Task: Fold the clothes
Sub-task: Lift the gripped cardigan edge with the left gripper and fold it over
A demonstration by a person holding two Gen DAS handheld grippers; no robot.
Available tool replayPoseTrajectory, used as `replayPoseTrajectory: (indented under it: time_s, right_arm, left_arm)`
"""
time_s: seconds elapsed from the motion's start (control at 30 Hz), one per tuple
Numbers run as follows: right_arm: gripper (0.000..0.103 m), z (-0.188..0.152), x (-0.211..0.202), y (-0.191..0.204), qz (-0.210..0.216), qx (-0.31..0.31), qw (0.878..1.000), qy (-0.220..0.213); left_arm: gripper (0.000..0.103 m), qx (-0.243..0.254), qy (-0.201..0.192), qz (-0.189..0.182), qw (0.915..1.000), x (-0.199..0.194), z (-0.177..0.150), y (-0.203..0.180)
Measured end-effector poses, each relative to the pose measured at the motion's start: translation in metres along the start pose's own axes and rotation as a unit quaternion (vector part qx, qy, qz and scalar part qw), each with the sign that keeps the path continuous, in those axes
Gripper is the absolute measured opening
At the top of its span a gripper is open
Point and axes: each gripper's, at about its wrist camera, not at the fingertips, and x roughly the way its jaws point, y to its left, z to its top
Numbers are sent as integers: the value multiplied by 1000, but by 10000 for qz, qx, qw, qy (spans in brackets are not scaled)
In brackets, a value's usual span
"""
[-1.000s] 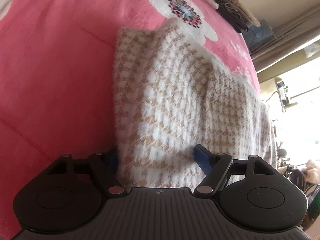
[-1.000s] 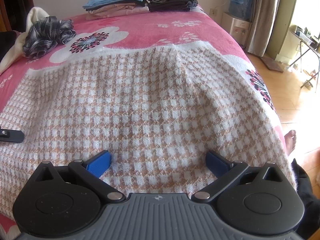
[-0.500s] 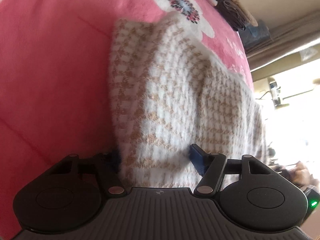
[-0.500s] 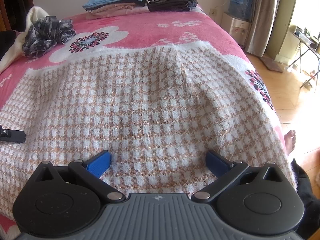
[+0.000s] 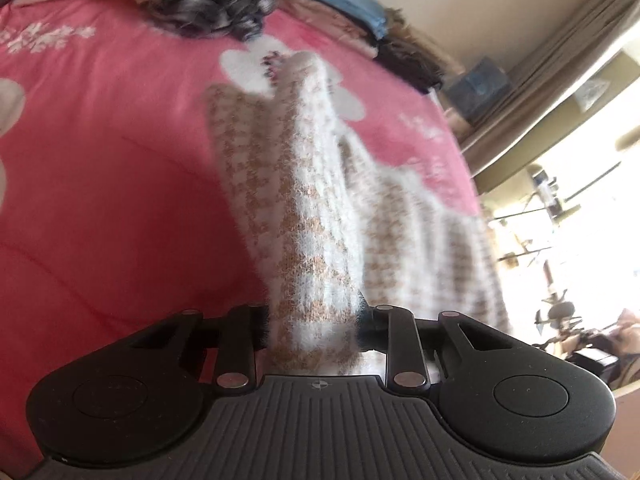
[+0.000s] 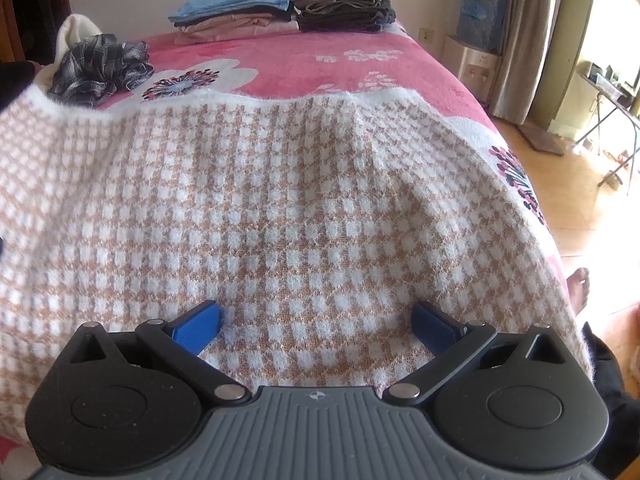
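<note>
The left gripper (image 5: 314, 330) has lifted, jaws closing on a bunched sleeve of the houndstooth sweater (image 6: 280, 208) spread across the bed's (image 6: 320, 68) near edge — fold starting. Right gripper (image 6: 316, 326) hovers, jaws wide.

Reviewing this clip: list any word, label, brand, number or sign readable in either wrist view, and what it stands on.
None can be read.
The right gripper housing bears only a small emblem, no letters.
The blue water bottle on the dispenser shows no readable label.
The knit garment and pink blanket carry only patterns.
</note>
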Motion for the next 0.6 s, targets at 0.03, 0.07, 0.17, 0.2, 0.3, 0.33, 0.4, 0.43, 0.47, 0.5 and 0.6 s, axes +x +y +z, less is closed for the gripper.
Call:
replayPoseTrajectory:
  time_s: [0.03,0.07,0.17,0.2,0.3,0.33,0.4,0.43,0.47,0.5,0.6]
  right_arm:
    - [103,-1,0,0,4,-5,10000,-43]
    - [103,-3,-1,-1,8,-10,10000,-86]
    - [103,-7,-2,-1,23,-6,9998,-207]
    - [103,-8,-3,-2,28,-3,9997,-242]
    - [103,-11,-3,-3,47,-21,9994,-352]
    - [103,-12,-4,-4,55,-29,9992,-393]
    - [103,-15,-4,-5,77,-59,9988,-490]
    - [103,-16,-4,-6,89,-82,9985,-536]
    - [103,-17,-4,-6,103,-104,9982,-577]
    - [103,-17,-4,-7,118,-122,9980,-608]
    - [103,-18,-4,-9,166,-175,9973,-696]
  left_arm:
    - [26,2,7,-78,10000,-2,1,-8]
    - [26,17,15,-133,9999,-4,3,-17]
    - [26,64,65,-232,9997,-4,8,-43]
    - [26,59,95,-254,9996,-4,8,-51]
    - [26,20,197,-289,9994,-1,8,-74]
    - [26,8,231,-277,9993,1,8,-82]
    - [26,5,300,-205,9993,9,9,-99]
    - [26,34,335,-158,9993,13,9,-107]
    - [26,67,370,-108,9992,17,9,-115]
    - [26,100,406,-59,9991,21,8,-123]
    - [27,223,586,129,9979,39,7,-145]
